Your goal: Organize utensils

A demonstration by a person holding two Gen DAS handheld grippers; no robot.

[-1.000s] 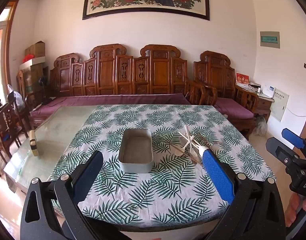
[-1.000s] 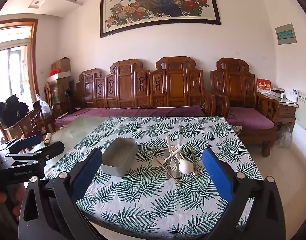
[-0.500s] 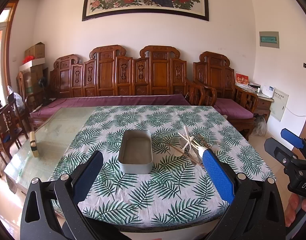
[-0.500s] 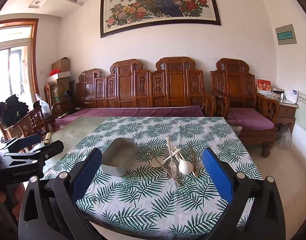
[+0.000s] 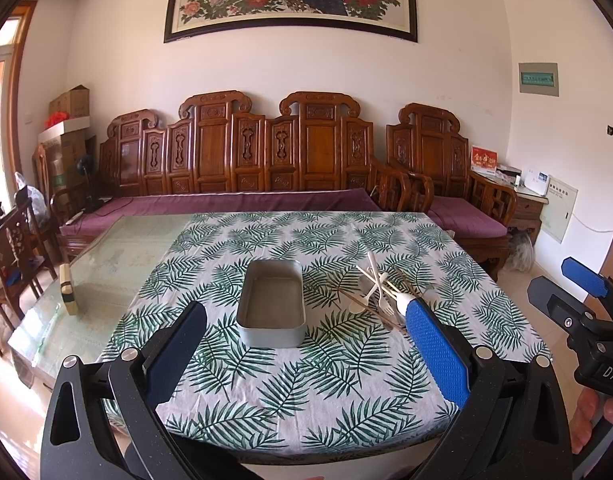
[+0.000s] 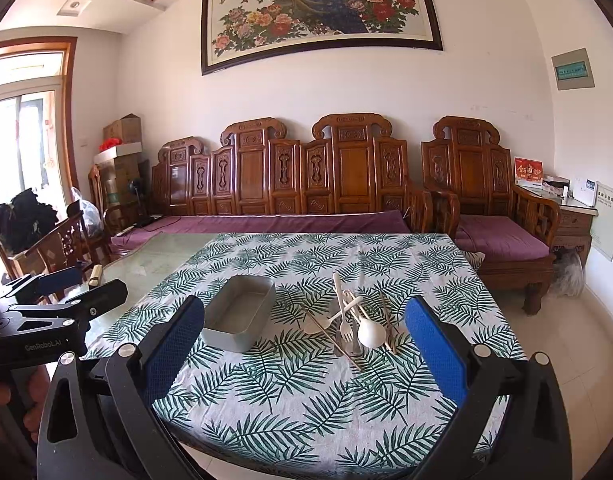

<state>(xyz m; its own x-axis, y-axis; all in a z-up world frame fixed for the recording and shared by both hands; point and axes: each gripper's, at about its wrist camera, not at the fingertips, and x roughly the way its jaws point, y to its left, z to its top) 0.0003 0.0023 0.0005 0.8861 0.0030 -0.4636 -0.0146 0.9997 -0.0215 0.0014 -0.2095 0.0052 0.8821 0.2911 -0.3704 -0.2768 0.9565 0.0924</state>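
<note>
An empty grey metal tray [image 5: 271,304] [image 6: 239,315] stands in the middle of the leaf-print tablecloth [image 5: 306,380] [image 6: 306,392]. Just right of it lies a jumbled pile of pale utensils [image 5: 380,294] [image 6: 356,322]: white spoons, forks and wooden chopsticks. My left gripper [image 5: 306,354] is open and empty, held above the near table edge, facing the tray. My right gripper [image 6: 302,354] is open and empty, near the table edge, facing the pile. Each gripper shows at the side of the other's view, the right one [image 5: 578,300] and the left one [image 6: 62,300].
A small wooden block [image 5: 67,289] stands on the bare glass tabletop at the left. A carved wooden sofa [image 5: 266,168] with purple cushions runs behind the table. Wooden chairs [image 5: 14,248] stand at the left. A side cabinet [image 5: 522,196] is at the right wall.
Almost nothing: both grippers stay open and hover in place, with only a slight drift of the views. The tray and utensils have not moved.
</note>
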